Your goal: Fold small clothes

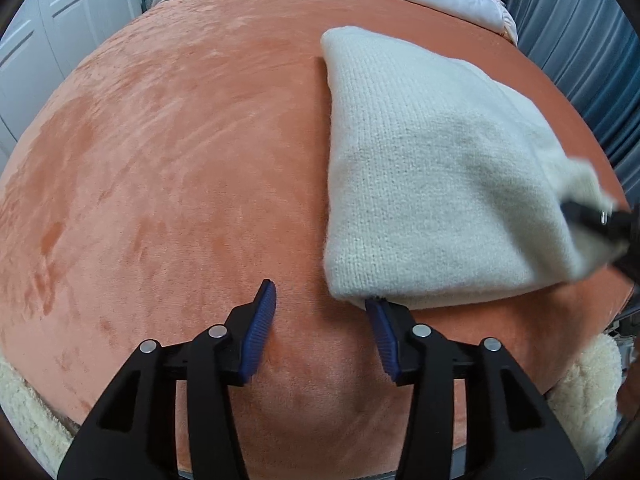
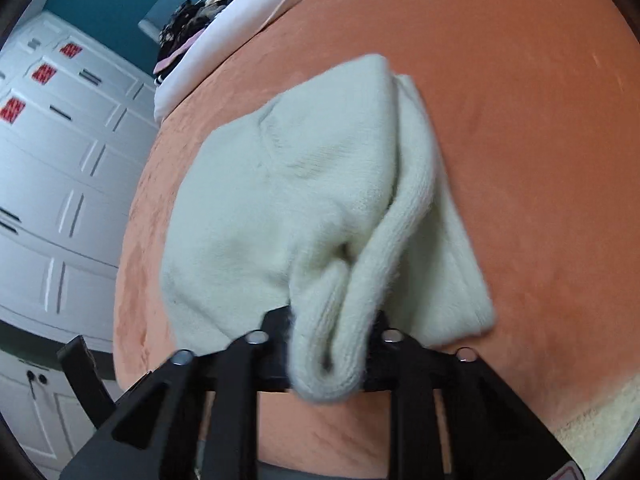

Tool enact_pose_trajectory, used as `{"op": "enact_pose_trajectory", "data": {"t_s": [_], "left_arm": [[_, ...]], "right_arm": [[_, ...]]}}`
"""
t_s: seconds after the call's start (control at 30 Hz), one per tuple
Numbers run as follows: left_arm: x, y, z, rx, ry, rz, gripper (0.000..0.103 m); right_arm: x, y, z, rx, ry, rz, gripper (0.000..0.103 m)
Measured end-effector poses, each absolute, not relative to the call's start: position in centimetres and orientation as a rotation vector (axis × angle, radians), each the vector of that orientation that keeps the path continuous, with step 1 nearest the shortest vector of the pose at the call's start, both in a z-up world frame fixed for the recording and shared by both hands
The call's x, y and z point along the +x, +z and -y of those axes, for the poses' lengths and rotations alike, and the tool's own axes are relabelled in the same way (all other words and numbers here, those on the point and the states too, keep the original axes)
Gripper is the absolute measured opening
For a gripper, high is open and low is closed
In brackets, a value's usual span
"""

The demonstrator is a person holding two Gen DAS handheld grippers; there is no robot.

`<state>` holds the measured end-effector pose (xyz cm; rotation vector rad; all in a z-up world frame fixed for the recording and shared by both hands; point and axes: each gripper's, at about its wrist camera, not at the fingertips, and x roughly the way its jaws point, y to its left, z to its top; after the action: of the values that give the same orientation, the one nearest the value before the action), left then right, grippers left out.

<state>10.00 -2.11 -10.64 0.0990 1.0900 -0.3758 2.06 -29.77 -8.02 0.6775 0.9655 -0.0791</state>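
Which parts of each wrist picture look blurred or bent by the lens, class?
Left wrist view: the right gripper and the pinched corner of the cream knitted garment smear at the right edge; the orange plush bedcover bulges like a dome. Right wrist view: the whole garment looks soft; the white panelled cupboards curve.

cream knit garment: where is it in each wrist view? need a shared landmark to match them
Left wrist: cream knit garment fills the right half, its near corner at one fingertip of the open left gripper; right gripper pinches its right edge.
Right wrist: garment at centre, a bunched fold clamped in the right gripper.
Shared landmark: orange plush cover under it.
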Motion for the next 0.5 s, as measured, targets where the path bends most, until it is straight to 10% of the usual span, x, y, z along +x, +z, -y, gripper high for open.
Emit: {"op": "enact_pose_trajectory", "data": {"t_s": [0.2, 0.4, 0.5], "left_arm": [[9.4, -8.4, 0.7, 0.016, -0.398, -1.022, 0.000], [11.6, -11.2, -3.2, -0.071, -0.254, -1.122, 0.000], [8.9, -8.0, -1.0, -0.013, -0.405, -1.006, 0.000]], "right_arm": [[2.3, 4.4, 28.0, 0.550, 0.098, -0.640, 0.010], [1.0, -11.6, 34.8, 0.644, -0.192, -1.015, 0.011], [0.0, -11.0, 34.5, 0.697, -0.159, -0.948, 0.012]]}}
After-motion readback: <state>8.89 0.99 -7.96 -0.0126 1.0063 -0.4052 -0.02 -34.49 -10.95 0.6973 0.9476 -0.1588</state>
